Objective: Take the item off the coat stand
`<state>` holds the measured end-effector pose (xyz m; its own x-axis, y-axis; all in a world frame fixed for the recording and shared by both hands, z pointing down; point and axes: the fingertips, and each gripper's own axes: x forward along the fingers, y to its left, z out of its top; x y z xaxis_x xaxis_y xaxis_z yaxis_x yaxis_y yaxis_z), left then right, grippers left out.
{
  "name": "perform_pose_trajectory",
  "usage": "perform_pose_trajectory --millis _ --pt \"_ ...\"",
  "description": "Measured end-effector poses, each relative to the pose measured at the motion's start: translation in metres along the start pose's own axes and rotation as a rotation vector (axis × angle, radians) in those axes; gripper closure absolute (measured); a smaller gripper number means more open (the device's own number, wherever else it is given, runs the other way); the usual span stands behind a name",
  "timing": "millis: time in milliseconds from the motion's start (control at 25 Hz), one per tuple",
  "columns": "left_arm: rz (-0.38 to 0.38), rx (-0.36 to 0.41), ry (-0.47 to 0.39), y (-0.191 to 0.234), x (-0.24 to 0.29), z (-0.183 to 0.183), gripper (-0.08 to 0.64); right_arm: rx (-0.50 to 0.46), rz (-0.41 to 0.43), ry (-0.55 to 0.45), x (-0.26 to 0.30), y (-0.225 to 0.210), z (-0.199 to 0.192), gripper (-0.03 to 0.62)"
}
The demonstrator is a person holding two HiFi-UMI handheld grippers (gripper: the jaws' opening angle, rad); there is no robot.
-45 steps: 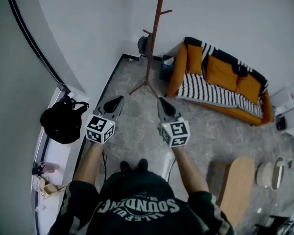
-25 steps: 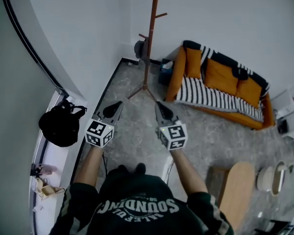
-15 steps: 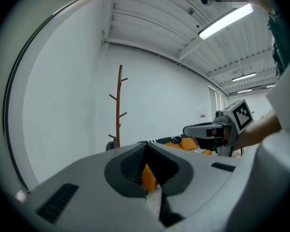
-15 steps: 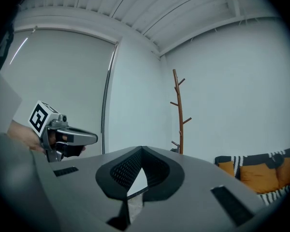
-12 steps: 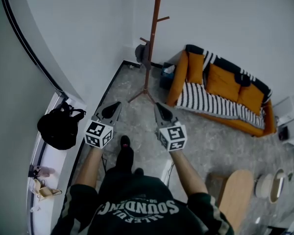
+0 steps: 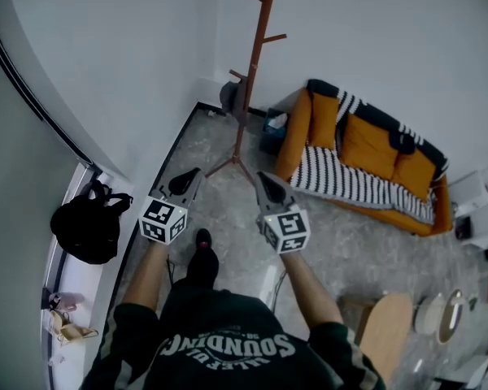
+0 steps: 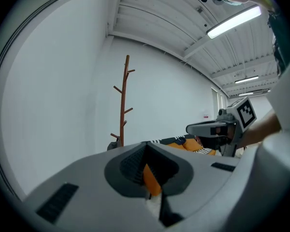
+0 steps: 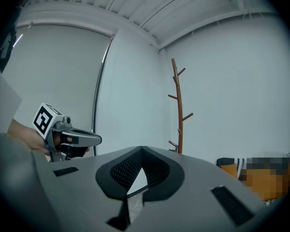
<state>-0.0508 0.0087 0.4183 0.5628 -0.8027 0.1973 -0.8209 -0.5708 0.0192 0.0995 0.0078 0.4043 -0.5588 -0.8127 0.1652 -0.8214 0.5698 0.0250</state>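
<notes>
Left claw [image 6: 193,175] and right claw [image 6: 263,179] are both pressed together, nothing in them, side by side. Dead ahead and well apart, the coat stand [image 6: 250,63] rises upright. The dark item [image 6: 230,96], perhaps a cap, hangs low on its left flank, the left claw's side.

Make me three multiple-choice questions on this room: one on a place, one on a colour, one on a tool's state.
1. Where on the coat stand does the dark item hang? A top peg; B low peg; C the feet.
2. The sofa is: A orange; B green; C white.
3. The left tool is: A wide open; B shut, empty; C shut on a bag.
B, it hangs by the lowest peg; A, orange shows beside the striped throw; B, its jaws meet with nothing between.
</notes>
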Motion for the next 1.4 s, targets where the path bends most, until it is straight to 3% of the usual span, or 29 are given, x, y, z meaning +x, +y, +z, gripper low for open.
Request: perform_pose_trajectory --millis 280,680,1080,1400 --pt "-0.033 -0.02 0.028 0.075 0.061 0.004 0.56 -0.008 -0.004 0.005 0.09 -0.023 0.013 0.592" --pt "-0.101 -0.003 0.057 0.17 0.146 0.009 0.56 0.007 -0.076 0.055 0.19 -0.059 0.029 0.594" --pt "-0.156 -0.054 0.087 0.188 0.206 -0.005 0.56 0.039 -0.135 0.066 0.218 -0.1 0.019 0.594" --pt "-0.151 -0.042 0.123 0.204 0.223 -0.018 0.56 0.047 -0.114 0.071 0.243 -0.117 0.009 0.594"
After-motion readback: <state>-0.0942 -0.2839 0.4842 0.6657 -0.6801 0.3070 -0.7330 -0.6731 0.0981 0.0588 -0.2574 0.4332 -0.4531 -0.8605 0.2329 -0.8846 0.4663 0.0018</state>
